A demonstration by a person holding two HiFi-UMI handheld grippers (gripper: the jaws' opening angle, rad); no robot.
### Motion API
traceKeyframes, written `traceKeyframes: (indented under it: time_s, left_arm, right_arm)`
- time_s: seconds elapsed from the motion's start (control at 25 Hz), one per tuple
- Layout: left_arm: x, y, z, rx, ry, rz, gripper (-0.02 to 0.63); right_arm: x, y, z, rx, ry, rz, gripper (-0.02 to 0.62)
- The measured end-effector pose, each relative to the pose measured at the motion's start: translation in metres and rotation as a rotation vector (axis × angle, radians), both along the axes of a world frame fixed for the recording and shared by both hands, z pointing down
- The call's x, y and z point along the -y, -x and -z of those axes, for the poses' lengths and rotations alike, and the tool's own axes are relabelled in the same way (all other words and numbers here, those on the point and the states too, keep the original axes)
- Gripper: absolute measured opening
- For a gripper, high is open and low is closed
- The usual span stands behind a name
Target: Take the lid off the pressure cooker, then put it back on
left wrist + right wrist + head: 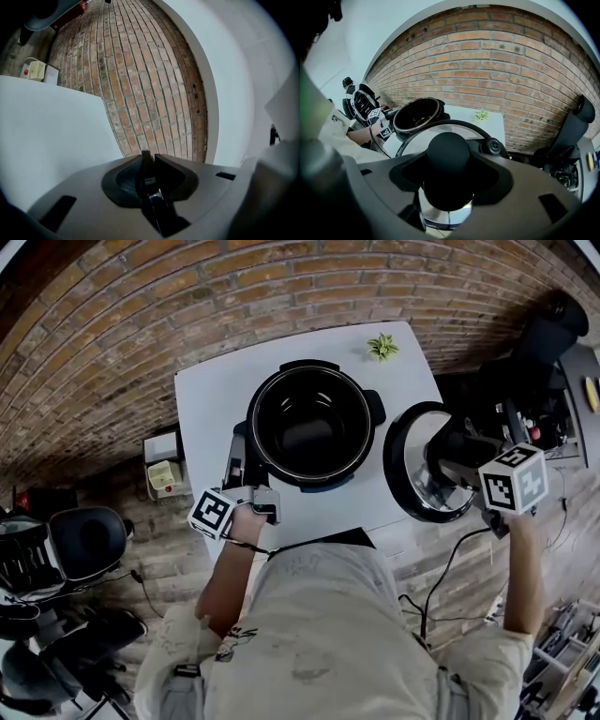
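Gripping lid: right gripper (457, 461) clamps the knob (449, 161); lid (415, 451) hangs on edge, right of centre, beside the open pressure cooker (258, 423).
Left gripper (149, 159): pinched on a dark tab (153, 190) at the cooker's lower left.
Risk: the round knob may slip, swinging the lid into the rim.

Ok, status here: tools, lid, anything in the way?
Left tool clamped on side handle. Right tool gripping lid by knob; lid off, tilted, right of open cooker. Small plant at far corner, clear.
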State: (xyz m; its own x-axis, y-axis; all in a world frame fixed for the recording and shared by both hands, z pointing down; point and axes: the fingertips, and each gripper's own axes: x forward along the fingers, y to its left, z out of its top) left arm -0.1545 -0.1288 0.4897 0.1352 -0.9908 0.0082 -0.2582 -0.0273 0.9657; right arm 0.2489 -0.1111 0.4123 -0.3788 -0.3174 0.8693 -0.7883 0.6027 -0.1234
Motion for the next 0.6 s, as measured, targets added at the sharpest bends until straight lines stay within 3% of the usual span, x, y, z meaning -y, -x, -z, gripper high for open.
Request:
traceKeyframes:
  time_s: [0.2,0.6]
  left_arm:
    - [-0.002,0.001,-0.003,0.024,0.015,0.001,0.092]
    - [0.0,-0.002,0.002,-0.009,-0.003,0.009,0.092]
  right_arm:
    - [-0.01,0.011,-0.044,-0.015,0.032,-0.005,0.293]
    - [-0.013,0.017,-0.123,-0.092,0.066,-0.036,0.293]
